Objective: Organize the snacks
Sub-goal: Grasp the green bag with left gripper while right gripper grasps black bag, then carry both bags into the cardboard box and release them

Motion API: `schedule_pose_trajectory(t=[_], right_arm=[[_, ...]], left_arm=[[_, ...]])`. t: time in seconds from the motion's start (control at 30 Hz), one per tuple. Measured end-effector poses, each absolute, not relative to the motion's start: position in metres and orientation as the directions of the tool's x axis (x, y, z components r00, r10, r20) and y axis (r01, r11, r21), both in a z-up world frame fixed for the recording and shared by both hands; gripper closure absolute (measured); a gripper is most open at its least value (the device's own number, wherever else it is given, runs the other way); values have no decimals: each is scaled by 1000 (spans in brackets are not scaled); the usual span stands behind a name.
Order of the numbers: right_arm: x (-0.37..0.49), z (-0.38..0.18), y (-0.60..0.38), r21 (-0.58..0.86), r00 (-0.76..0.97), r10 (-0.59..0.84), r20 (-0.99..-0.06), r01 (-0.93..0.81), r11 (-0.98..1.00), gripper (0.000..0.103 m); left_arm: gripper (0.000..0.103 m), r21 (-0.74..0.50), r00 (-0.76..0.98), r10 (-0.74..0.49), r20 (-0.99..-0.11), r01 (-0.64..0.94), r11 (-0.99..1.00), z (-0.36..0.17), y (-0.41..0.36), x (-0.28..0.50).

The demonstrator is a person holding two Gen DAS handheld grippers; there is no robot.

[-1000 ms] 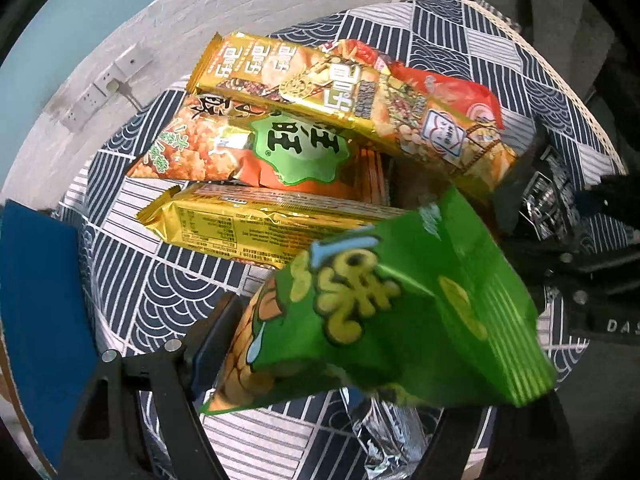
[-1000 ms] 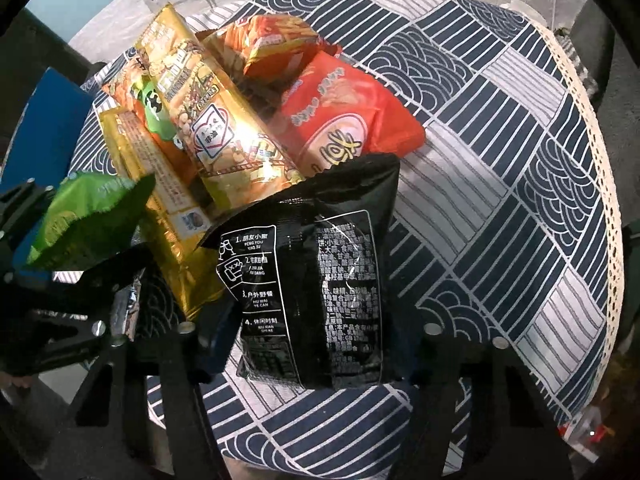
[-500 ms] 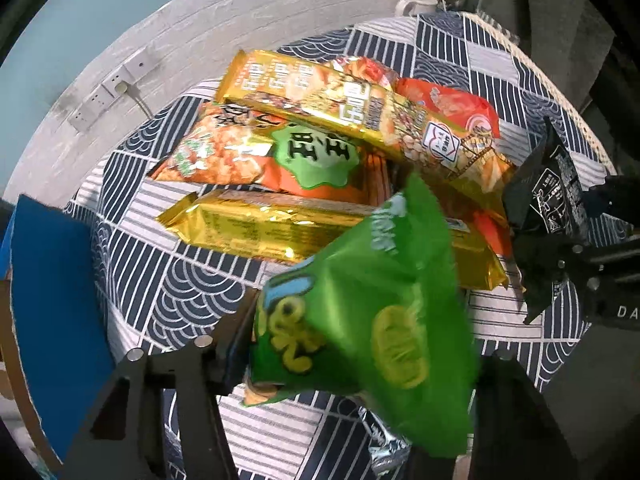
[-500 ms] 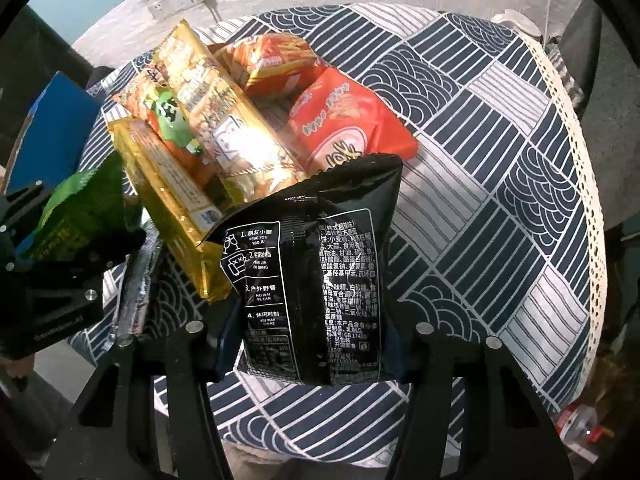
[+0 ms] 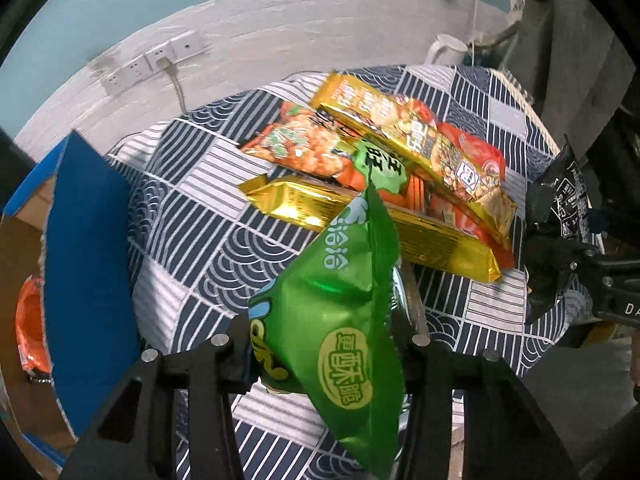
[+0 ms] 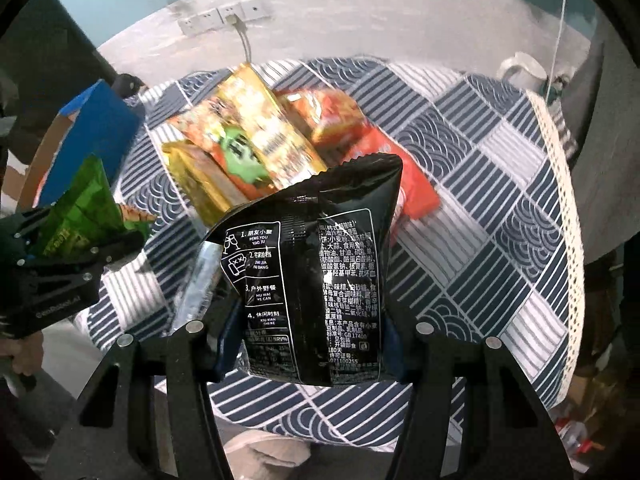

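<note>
While the left gripper point(image 5: 324, 356) is clamping a green snack bag point(image 5: 340, 320) above the patterned tablecloth point(image 5: 208, 248), beside a blue box point(image 5: 88, 264), the right gripper point(image 6: 312, 344) is gripping a black bag point(image 6: 316, 280) just in front of the snack pile point(image 6: 256, 148).

Two gold packs point(image 5: 372, 224), about three orange-red bags point(image 6: 404, 176), one green bag point(image 5: 340, 320), one black bag point(image 6: 316, 280).
</note>
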State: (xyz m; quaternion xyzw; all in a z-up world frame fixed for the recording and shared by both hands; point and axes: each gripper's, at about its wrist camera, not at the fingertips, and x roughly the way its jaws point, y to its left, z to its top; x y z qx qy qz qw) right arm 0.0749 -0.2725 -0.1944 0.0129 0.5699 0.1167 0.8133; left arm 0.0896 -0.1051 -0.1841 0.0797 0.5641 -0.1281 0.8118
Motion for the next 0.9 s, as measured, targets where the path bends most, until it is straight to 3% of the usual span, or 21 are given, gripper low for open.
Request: schedule_pose_trajectory(t=[0.9], right_arm=[[77,-109,-189,106,449,254,-856,-329,938,46]], left_arm=[[56,-25,514,-136,-847,217,976,-96,-35,61]])
